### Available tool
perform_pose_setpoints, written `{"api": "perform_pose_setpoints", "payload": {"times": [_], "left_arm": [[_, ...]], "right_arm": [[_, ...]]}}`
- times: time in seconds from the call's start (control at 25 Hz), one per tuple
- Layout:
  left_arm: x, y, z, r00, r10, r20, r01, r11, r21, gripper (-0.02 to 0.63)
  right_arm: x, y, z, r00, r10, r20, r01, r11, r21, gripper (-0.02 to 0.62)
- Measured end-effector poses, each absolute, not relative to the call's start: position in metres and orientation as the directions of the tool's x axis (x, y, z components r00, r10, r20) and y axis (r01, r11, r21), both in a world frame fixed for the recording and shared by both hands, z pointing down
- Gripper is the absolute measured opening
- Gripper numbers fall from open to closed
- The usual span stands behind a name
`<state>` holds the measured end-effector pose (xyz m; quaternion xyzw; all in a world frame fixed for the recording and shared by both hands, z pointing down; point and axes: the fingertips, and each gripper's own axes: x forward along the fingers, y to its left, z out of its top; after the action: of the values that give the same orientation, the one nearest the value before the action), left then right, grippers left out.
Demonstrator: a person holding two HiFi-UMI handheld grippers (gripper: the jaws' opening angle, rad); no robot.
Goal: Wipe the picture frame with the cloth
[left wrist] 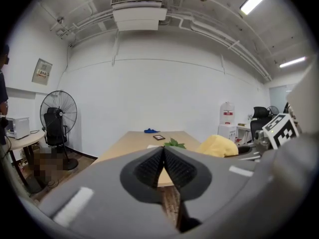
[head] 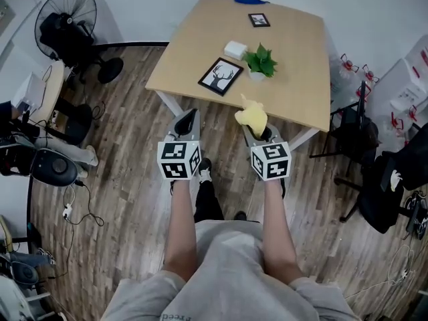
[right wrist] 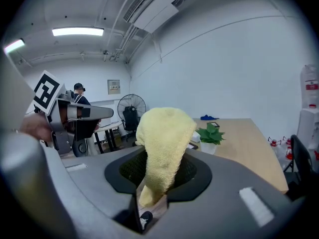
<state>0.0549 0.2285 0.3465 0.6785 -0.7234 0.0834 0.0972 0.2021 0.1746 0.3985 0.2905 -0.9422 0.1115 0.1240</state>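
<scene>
Fingers [right wrist: 128,169] of right gripper [head: 259,134] clamp one yellow cloth [head: 251,116]; left gripper [head: 188,120] jaws pressed together, empty. Two frames on table [head: 301,85]: deer frame [head: 221,76] (head view only, centre), small frame [head: 259,20] upper centre.

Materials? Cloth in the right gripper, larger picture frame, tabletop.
Cloth: yellow terry or microfibre, going by the fuzzy looped nap.
Picture frame: matte black border, wood or plastic; can't tell which.
Tabletop: light wood look, likely laminate; smooth, even tone.
</scene>
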Motion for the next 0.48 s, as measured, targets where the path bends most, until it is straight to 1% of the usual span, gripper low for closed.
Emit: {"api": "perform_pose_setpoints", "payload": {"times": [0.2, 0.48], "left_arm": [[0.013, 0.174, 0.356, -0.038, -0.955, 0.293, -0.998, 0.050, 0.033, 0.052], [-0.031, 0.087, 0.366, 0.053, -0.942, 0.331, -0.998, -0.039, 0.049, 0.052]], "right_arm": [[0.159, 0.135, 0.412, -0.790, -0.500, 0.353, -0.570, 0.812, -0.125, 0.100], [0.104, 0.072, 0.426, -0.749, -0.521, 0.410, -0.614, 0.779, -0.131, 0.100]]}}
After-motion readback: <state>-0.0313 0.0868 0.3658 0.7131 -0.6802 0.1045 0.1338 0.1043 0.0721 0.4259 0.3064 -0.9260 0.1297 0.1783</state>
